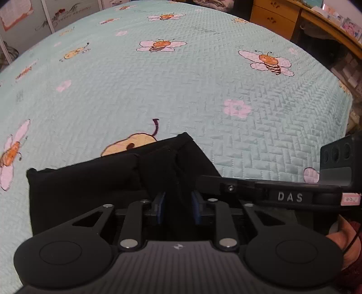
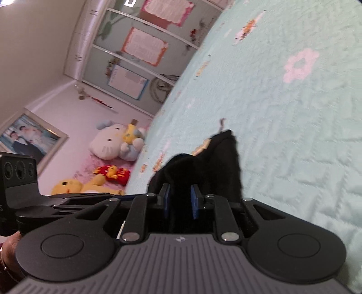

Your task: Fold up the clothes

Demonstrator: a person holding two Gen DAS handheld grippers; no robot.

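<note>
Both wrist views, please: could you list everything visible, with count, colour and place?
Black garment: one, black, folded on the bed's near part, a fold between each tool's pads.
Bedspread: one, pale green with bees and pink flowers, covering the bed.
Plush toys: at least three, white, yellow, red, by the wall past the bed.
Framed photo: one, on the wall.
Wooden drawers: one unit, orange-brown, beyond the bed.
Left tool: one, black with blue pads, fabric between them.
Right tool: one, same colours, fabric between its pads.
</note>
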